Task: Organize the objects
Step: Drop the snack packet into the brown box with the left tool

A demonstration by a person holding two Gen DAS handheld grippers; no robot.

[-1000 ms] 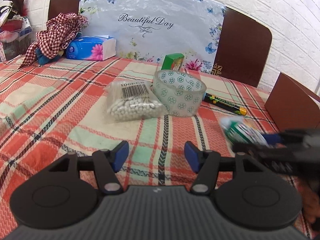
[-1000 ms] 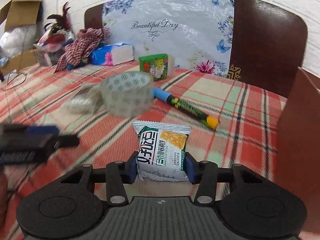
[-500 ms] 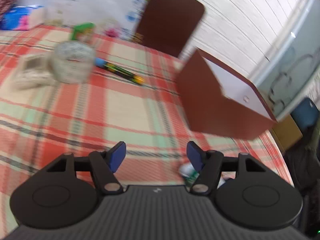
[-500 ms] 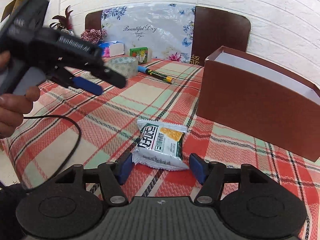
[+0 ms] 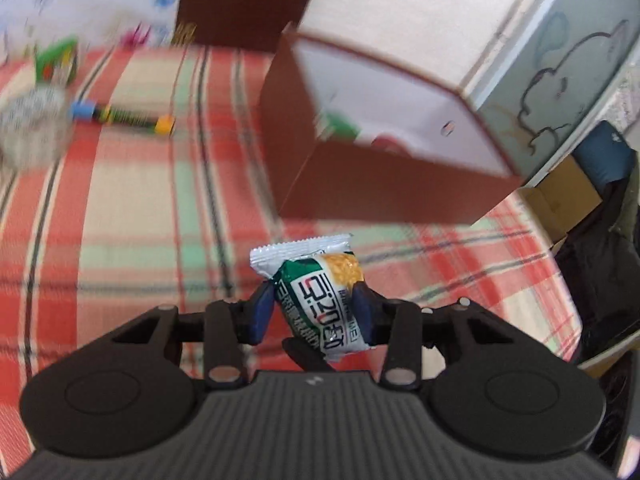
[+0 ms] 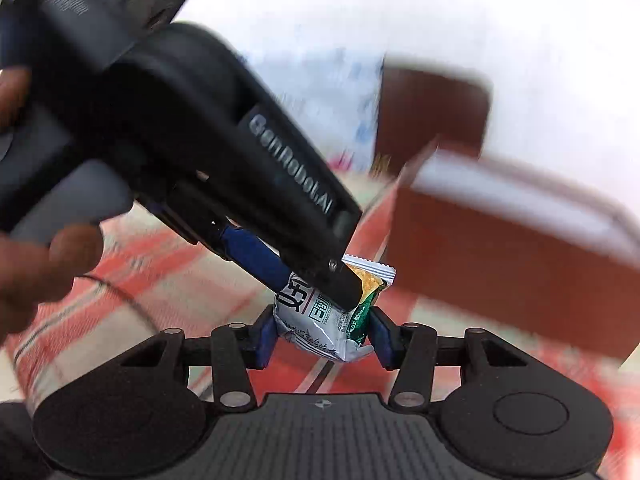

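Since a second ago the left hand-held gripper (image 5: 314, 312) has swung from the tape roll to the snack packet (image 5: 316, 296), now clamped between its blue pads, crimped end up toward the brown cardboard box (image 5: 384, 196) above the plaid counter (image 5: 132, 216). In the right view, the right hand-held gripper (image 6: 322, 338) also pinches the glossy packet (image 6: 316, 328), whose long axis tilts; the left tool reads "GenRobot.AI".
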